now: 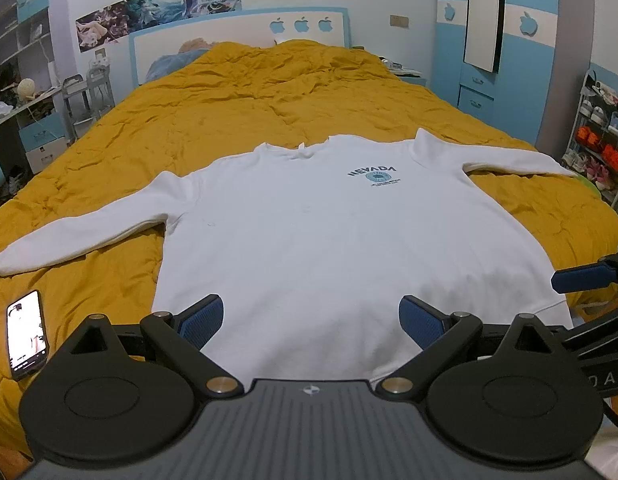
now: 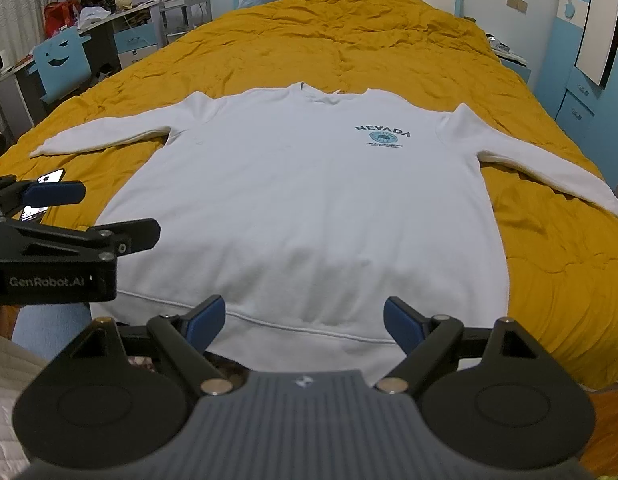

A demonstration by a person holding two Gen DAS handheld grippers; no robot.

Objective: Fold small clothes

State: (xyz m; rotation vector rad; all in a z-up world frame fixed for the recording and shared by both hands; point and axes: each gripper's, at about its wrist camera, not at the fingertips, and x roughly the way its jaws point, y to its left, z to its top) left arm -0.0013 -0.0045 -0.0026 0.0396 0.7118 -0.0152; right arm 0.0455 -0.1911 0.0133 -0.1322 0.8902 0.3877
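A white long-sleeved sweatshirt [image 1: 309, 232] [image 2: 305, 200] with a blue "NEVADA" print lies flat and face up on the bed, sleeves spread to both sides and hem toward me. My left gripper [image 1: 311, 320] hovers open over the hem with nothing between its fingers. My right gripper [image 2: 305, 322] stands open above the hem band, also empty. The left gripper's body shows at the left edge of the right wrist view, and a blue fingertip [image 1: 581, 276] of the right gripper shows at the right edge of the left wrist view.
A mustard-yellow quilt [image 1: 269, 96] [image 2: 349, 32] covers the bed. A lit phone [image 1: 26, 334] [image 2: 49, 178] lies on it left of the hem. A desk and blue chair [image 2: 63, 62] stand to the left, a blue wardrobe [image 1: 501, 60] and shoe rack [image 1: 601, 136] to the right.
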